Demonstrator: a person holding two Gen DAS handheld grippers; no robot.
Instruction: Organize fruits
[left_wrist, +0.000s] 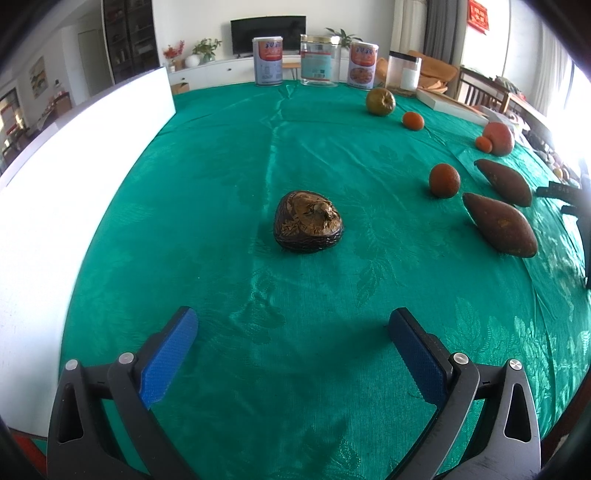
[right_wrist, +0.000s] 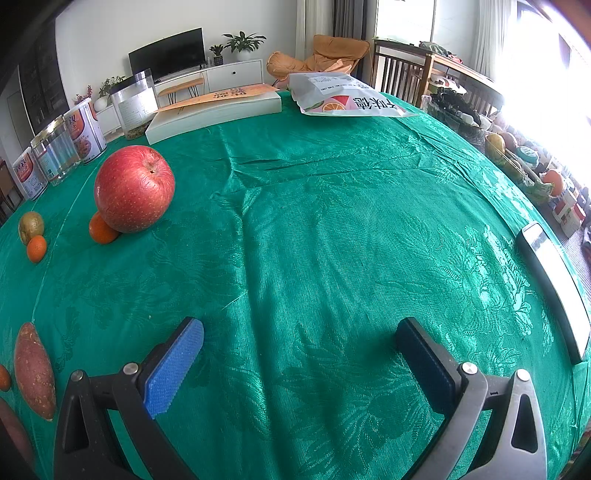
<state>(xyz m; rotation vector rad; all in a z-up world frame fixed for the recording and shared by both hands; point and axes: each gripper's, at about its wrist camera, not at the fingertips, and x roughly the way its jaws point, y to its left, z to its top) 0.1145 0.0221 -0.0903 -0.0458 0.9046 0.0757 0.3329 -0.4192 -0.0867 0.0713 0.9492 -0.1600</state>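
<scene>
ahead of my left gripper (left_wrist: 293, 325), jaws wide and empty, sits a dark shrivelled fruit (left_wrist: 308, 221); my right gripper (right_wrist: 299, 332) gapes empty, red apple (right_wrist: 134, 188) far-left.

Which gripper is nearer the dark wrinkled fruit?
Left. The left gripper faces the dark wrinkled fruit straight ahead, jaws open. The right gripper is off beyond the sweet potatoes.

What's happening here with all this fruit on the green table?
A person is holding a two-finger gripper in each hand to sort fruit on the green tablecloth. Nothing is picked up at this moment. The left gripper is open and points at a dark, wrinkled fruit. The right gripper is open over bare cloth, with a red apple and a small orange touching it off to its left.
</scene>
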